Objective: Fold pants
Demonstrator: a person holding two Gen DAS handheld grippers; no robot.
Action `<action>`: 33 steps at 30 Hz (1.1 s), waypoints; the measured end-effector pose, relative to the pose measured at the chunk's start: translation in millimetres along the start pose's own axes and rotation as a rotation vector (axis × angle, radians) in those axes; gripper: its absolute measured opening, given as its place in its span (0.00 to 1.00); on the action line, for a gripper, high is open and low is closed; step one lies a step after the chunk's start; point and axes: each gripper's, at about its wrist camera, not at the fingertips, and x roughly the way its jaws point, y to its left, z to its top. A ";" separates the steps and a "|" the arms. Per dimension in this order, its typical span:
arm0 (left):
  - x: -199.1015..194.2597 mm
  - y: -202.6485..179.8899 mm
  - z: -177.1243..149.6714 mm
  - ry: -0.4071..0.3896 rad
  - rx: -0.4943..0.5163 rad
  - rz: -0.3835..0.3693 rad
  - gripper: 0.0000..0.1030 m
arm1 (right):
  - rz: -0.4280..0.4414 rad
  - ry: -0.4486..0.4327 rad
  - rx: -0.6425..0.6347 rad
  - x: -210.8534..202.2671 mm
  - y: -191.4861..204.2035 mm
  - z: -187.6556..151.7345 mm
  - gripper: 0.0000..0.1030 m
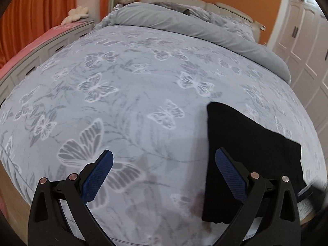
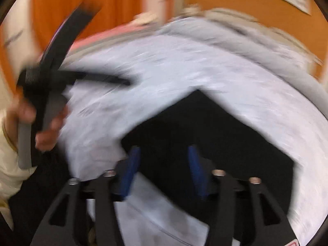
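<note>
Black pants [image 1: 242,149] lie folded into a flat block on the bed's near right part. My left gripper [image 1: 164,157] is open and empty above the bedspread, its right finger over the pants' left edge. The right wrist view is heavily blurred. There the pants [image 2: 205,131] show as a dark patch in the middle. My right gripper [image 2: 163,153] hovers over them with the blue pads [image 2: 131,170] apart and nothing between them. The left gripper [image 2: 61,61], held in a hand, shows at the left of that view.
The bed [image 1: 133,102] has a grey butterfly bedspread with a rolled grey duvet [image 1: 184,22] at the headboard. A pink-topped white drawer unit [image 1: 41,41] and orange curtains stand left. White wardrobe doors [image 1: 303,47] stand right.
</note>
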 end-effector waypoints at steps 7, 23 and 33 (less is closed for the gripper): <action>13.0 -50.5 -6.9 0.029 0.080 -0.038 0.95 | -0.065 0.154 0.554 0.8 -179.3 -35.1 0.57; 35.7 -126.4 -17.3 0.025 0.250 -0.028 0.95 | -0.043 0.190 0.505 21.7 -194.4 -44.4 0.13; 45.5 -138.9 -29.2 0.058 0.302 0.012 0.95 | 0.117 0.008 0.455 -16.0 -154.0 -36.4 0.14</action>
